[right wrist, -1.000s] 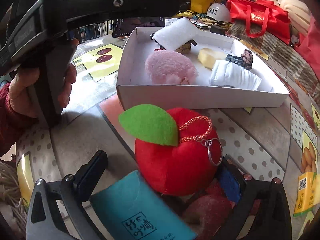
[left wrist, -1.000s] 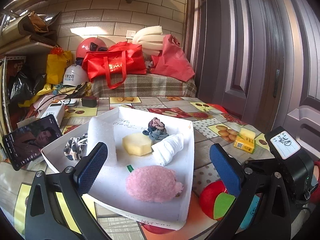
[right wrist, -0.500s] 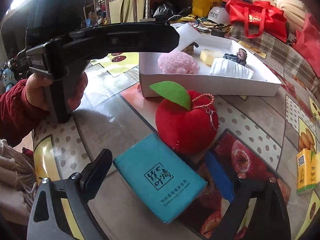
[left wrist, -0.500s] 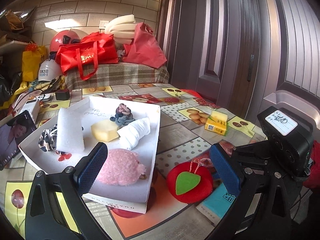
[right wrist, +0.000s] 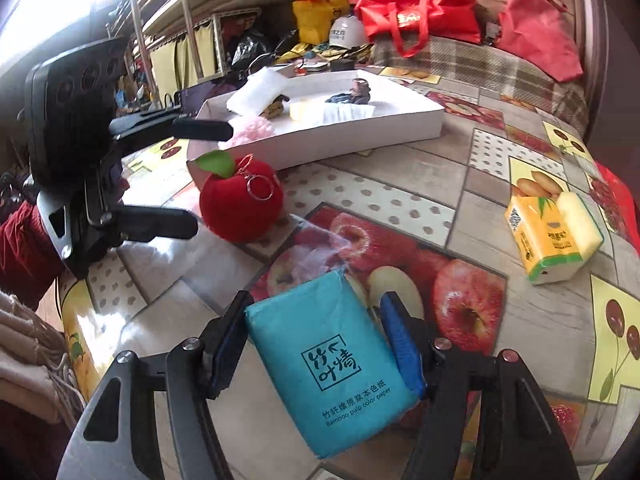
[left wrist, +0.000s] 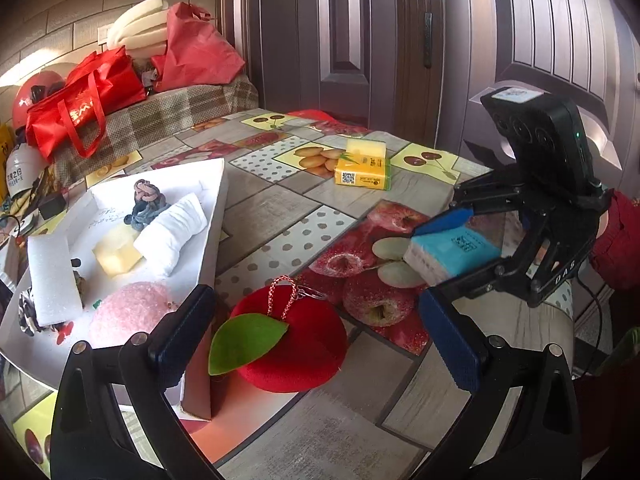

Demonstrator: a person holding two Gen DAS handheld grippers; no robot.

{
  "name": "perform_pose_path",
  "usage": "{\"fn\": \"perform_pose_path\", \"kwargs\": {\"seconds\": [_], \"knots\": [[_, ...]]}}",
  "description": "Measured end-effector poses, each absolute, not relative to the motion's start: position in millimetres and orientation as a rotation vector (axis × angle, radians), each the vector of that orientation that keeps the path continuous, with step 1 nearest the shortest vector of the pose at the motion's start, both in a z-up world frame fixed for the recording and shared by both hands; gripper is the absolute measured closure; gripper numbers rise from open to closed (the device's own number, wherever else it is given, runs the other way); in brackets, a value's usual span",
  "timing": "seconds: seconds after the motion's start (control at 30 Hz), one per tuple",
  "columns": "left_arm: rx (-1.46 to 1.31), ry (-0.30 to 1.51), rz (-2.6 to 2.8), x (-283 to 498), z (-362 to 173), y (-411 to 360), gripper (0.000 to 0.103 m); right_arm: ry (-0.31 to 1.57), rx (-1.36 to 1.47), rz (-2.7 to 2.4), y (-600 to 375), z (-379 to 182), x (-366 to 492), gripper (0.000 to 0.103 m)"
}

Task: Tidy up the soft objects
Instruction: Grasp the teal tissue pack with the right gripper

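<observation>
Tissue pack (right wrist: 332, 356), teal, sits clamped between the right gripper (right wrist: 316, 344) fingers, just above the desk (right wrist: 400, 168) with its fruit-print cloth. Left gripper (left wrist: 316, 344) fingers spread wide, holding nothing, either side of the plush apple (left wrist: 296, 344) beside the white tray (left wrist: 212, 216). A yellow pack (left wrist: 362, 170) lies farther off. Red bags (left wrist: 80, 104) sit on a checked bench by a brick wall and dark doors. Half a second ago the teal pack lay loose between open right fingers; the left view has since swung right, off the tray
</observation>
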State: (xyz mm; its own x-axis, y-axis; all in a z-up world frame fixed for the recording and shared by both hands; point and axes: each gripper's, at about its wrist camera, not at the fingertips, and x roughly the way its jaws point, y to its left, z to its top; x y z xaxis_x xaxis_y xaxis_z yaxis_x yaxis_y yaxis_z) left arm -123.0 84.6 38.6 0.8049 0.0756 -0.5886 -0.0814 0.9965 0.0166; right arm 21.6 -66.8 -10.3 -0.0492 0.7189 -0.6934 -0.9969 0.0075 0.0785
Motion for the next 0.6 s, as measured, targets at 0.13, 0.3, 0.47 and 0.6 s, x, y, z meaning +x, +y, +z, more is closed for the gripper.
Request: {"fn": "perform_pose_path", "kwargs": {"seconds": [0.13, 0.3, 0.47, 0.6], "knots": [[0.037, 0.725, 0.066, -103, 27, 70, 0.0, 0.656, -0.486, 1.5, -71, -5, 26, 0.037], [-0.016, 0.714, -0.057, -99, 31, 48, 0.001, 0.643, -0.477, 1.509, -73, -4, 26, 0.037], [-0.032, 0.693, 0.014, -100, 34, 55, 0.0, 0.662, -0.413, 1.511, -79, -3, 35, 0.037], [-0.019, 0.78, 0.026, -90, 24, 55, 0.002, 0.666, -0.399, 1.513, -80, -3, 36, 0.037]]}}
